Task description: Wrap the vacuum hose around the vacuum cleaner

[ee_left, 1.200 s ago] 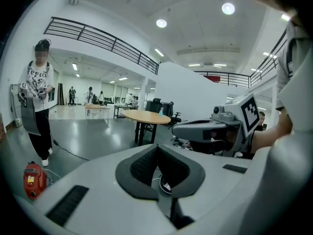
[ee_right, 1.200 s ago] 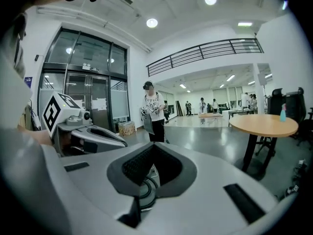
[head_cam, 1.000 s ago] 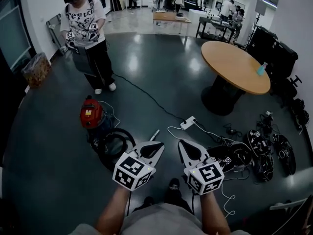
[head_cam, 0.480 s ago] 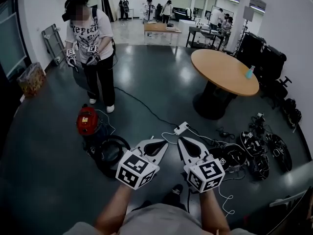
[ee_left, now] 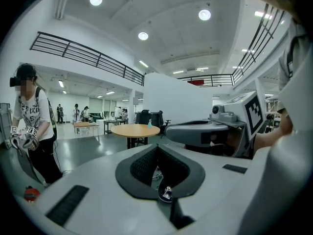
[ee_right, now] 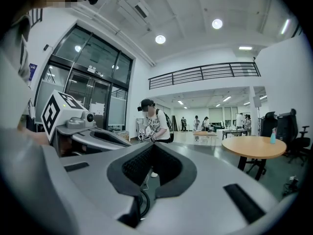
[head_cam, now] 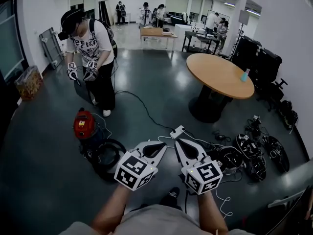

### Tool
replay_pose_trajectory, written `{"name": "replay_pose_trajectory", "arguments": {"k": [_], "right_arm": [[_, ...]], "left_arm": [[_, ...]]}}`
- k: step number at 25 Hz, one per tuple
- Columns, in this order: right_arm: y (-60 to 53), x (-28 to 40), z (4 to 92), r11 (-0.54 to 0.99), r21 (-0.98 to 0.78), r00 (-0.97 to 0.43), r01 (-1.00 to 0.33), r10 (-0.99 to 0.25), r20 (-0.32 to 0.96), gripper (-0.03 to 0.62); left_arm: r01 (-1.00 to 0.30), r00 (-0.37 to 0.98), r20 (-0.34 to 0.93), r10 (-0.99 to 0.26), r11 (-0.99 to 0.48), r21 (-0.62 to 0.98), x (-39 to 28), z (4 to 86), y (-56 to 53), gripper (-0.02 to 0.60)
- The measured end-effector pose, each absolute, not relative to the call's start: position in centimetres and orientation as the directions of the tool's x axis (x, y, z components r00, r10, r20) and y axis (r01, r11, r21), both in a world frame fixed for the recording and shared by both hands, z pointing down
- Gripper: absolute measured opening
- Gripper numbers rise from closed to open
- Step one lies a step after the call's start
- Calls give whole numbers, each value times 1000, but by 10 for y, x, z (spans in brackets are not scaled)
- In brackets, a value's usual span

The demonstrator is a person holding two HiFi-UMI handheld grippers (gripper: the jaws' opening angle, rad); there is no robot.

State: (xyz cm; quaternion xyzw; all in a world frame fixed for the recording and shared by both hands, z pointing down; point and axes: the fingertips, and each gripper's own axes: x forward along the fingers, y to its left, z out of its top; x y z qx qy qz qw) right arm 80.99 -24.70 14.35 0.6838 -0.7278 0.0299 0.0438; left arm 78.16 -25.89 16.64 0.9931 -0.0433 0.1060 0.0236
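- The grey left gripper, which carries a marker cube, has its jaws closed together with nothing between them. Its own view shows the ribbed pads meeting at the tip.
- The matching right gripper is closed and empty too, as its own view shows.
- Both are held side by side above the dark glossy floor, tips apart.
- The black ribbed vacuum hose lies in a loop on the floor, left of the left gripper and not gripped.
- The red canister vacuum cleaner stands just beyond the loop.
- A white power strip lies on the floor past the grippers' tips.
- Black tangled cables are heaped on the floor at the right.
- A round wooden table stands farther off.
- A person in a printed white T-shirt stands beyond the vacuum cleaner.
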Motion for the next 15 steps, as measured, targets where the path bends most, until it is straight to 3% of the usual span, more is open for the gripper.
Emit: {"name": "replay_pose_trajectory", "arguments": {"k": [15], "right_arm": [[-237, 819, 147, 71, 14, -70, -997, -993, 91, 5]], "left_arm": [[-74, 975, 213, -66, -997, 27, 797, 171, -244, 8]]}}
